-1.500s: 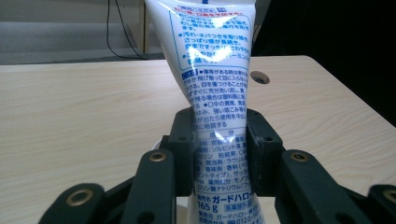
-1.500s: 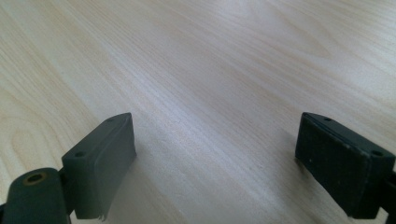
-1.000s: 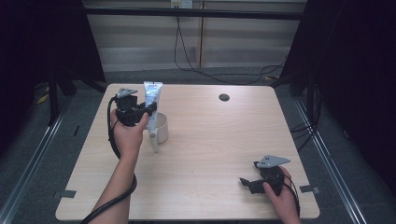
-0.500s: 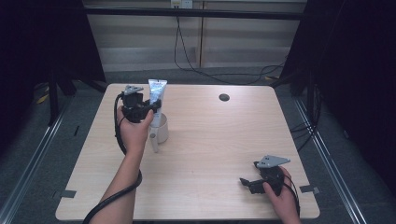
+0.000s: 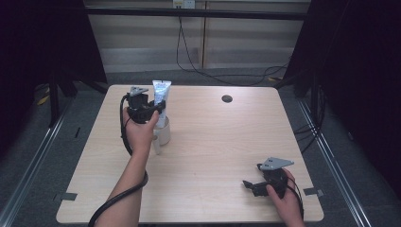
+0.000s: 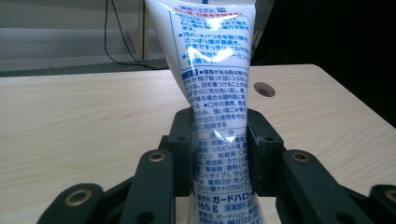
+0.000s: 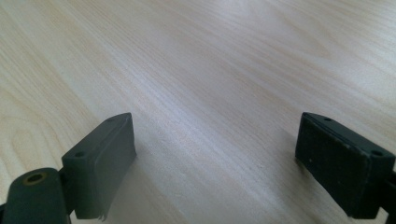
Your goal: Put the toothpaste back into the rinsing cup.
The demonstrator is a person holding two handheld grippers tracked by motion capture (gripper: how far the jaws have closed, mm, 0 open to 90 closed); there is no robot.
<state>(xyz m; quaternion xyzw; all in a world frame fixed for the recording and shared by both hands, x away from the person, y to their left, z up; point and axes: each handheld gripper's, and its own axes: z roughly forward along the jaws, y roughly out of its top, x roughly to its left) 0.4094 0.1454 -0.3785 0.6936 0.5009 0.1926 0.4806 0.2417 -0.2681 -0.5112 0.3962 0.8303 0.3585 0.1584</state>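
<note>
The toothpaste tube (image 6: 215,98) is showing white with blue print and a red strip near its top. The cup (image 5: 164,135) is looking white, the tabletop (image 5: 222,142) pale woodgrain, the jaws black.

Tube (image 5: 161,94) stands over cup (image 5: 163,135) — table's (image 5: 213,142) left-rear part.

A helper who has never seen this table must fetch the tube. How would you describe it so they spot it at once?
Start at the light wooden table and look to its far left part, where a white cup stands. The tube rises upright over that cup, pinched between the jaws of the left gripper. It is white with a blue-tinted top and dense blue print, the one printed thing there.
</note>
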